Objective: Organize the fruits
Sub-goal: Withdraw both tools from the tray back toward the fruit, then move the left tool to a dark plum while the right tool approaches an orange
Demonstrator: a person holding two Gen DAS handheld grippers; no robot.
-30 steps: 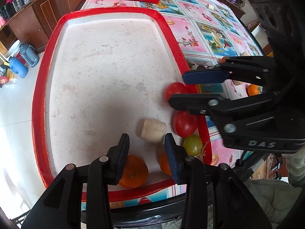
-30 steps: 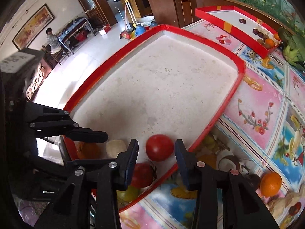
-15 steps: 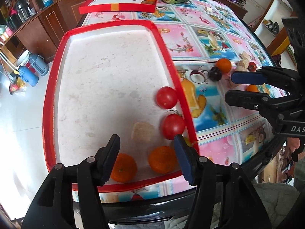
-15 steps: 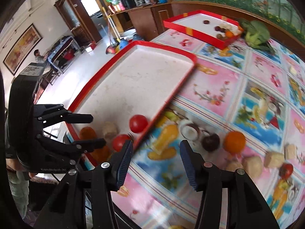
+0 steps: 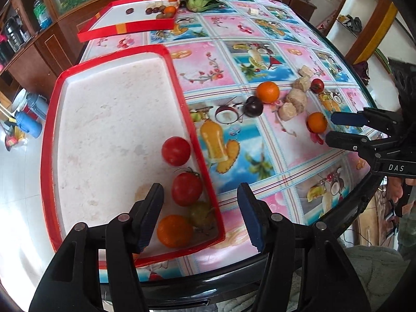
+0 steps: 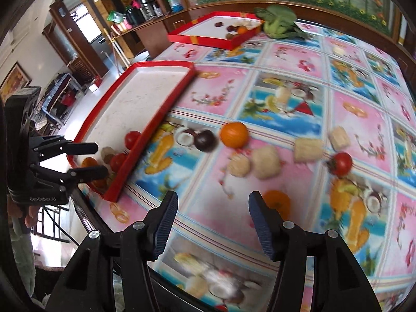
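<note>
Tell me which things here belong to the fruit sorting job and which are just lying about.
Job:
near red-rimmed white tray
two red tomatoes in it
round orange on the tablecloth
dark purple plum
small red tomato

Lying about:
leafy green vegetable
far red tray
blue jug on the floor

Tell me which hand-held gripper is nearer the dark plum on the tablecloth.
Right. The right hand-held gripper hovers over the cloth beside the loose fruit, a short way from the plum. The left hand-held gripper is farther, over the near corner of the red tray.
</note>
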